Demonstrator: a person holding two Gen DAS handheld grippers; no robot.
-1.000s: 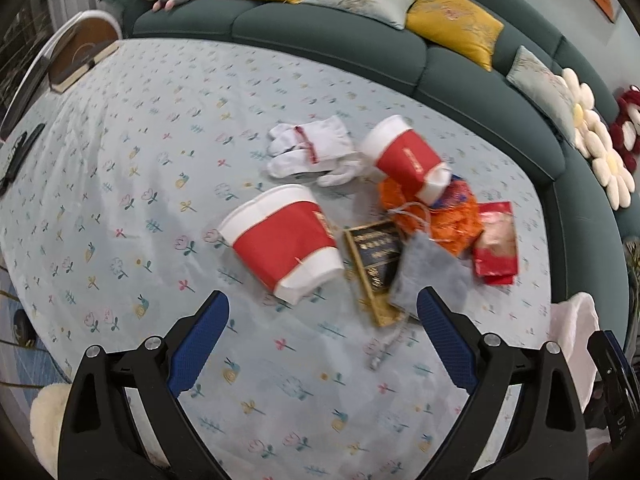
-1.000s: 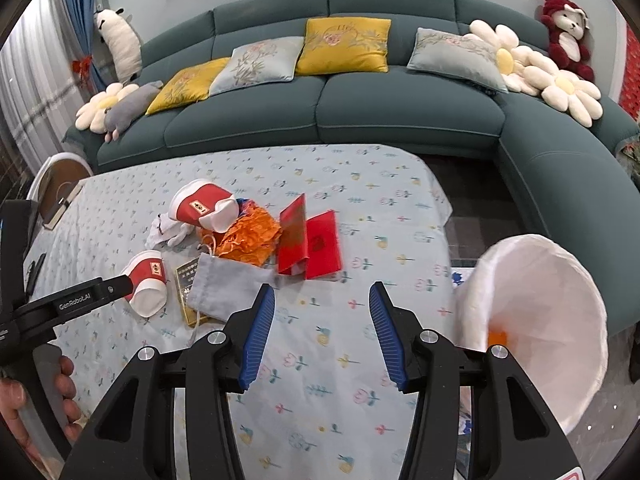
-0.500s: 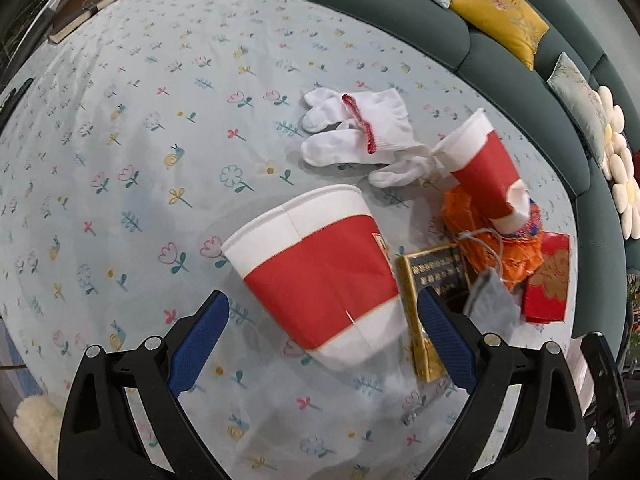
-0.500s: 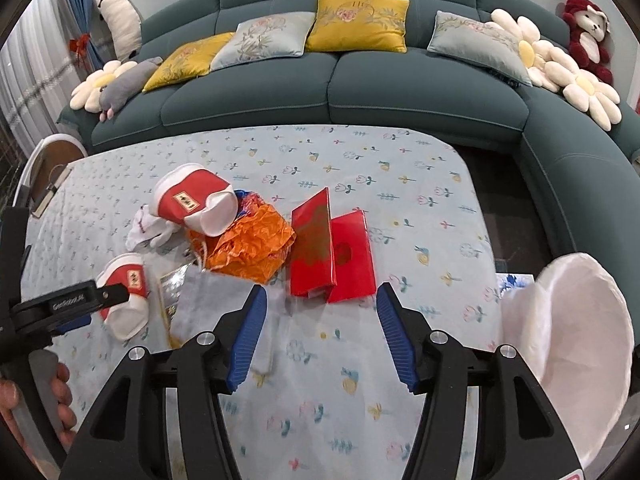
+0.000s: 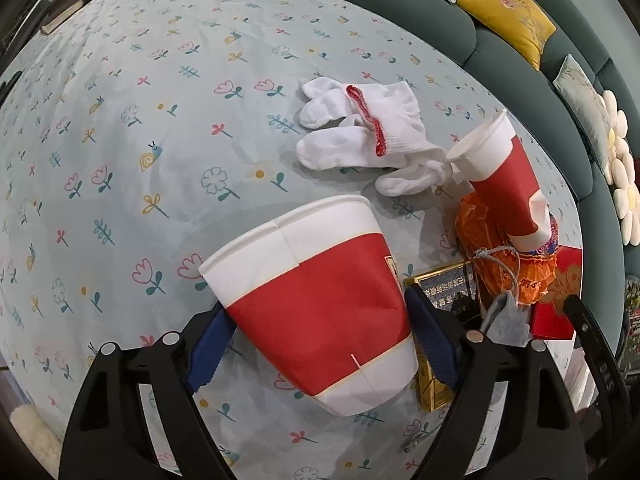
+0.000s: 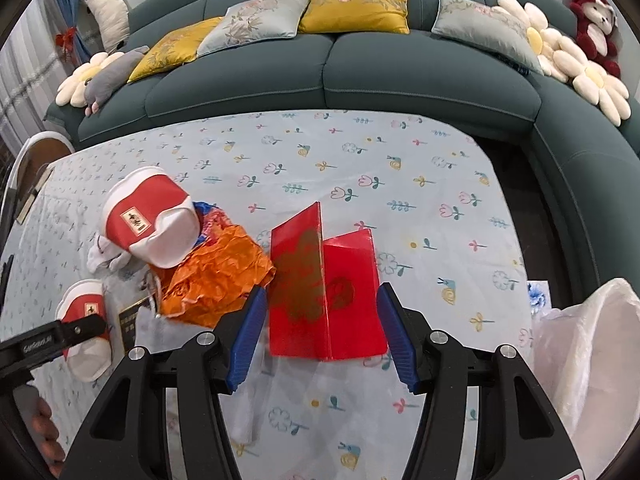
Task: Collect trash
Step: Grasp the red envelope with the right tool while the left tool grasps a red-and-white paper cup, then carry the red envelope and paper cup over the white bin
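A red-and-white paper cup (image 5: pixel 320 304) lies on its side on the flowered tablecloth (image 5: pixel 160 120). My left gripper (image 5: pixel 316 320) is open, one finger on each side of the cup. A second crushed cup (image 5: pixel 508 184), white gloves (image 5: pixel 360 132), an orange wrapper (image 5: pixel 504 264), a gold-edged dark box (image 5: pixel 444 312) and a grey pouch (image 5: pixel 506 320) lie nearby. My right gripper (image 6: pixel 320 320) is open, its fingers either side of a folded red card (image 6: pixel 324 292). The first cup (image 6: pixel 86 324) and the left gripper show at the left of the right wrist view.
A white bag-lined bin (image 6: pixel 592 360) stands off the table's right edge. A dark green sofa (image 6: pixel 360 72) with cushions curves round the far side. A chair (image 6: pixel 28 164) stands at the left.
Both grippers moved forward and lower. The left one now has the lying cup between its fingers; the right one has the red card between its fingers.
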